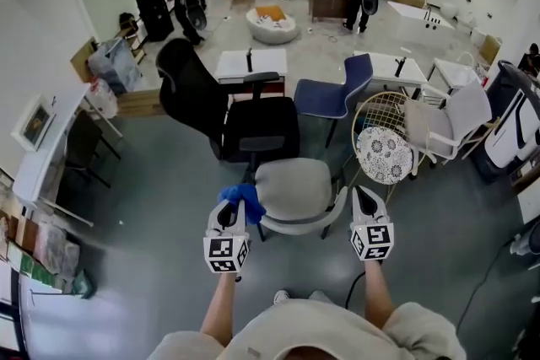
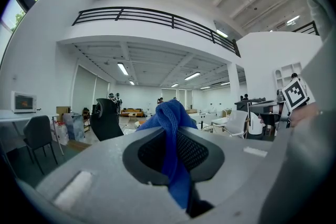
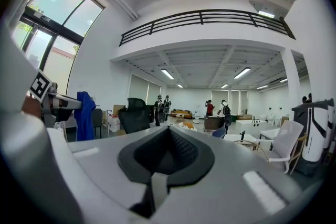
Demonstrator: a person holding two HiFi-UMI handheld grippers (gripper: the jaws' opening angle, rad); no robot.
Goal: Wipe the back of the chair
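Just ahead of the person, low in the head view: grey chair (image 1: 291, 181), its curved back edge seemingly the near one, between the two claws. Left claw (image 1: 230, 211) pinches a blue cloth (image 1: 243, 196), bunched above the tips. Right claw (image 1: 365, 202) pressed together, nothing in it.

Cloth: soft, light, limp. Likely to fold and drag, so a hold on the bunched middle suits. Chair back looks stiff and may shift under pressure.

Left gripper view alone shows the cloth running down through the jaws. Only the head view shows the chair. Right gripper view catches the cloth hanging loose.
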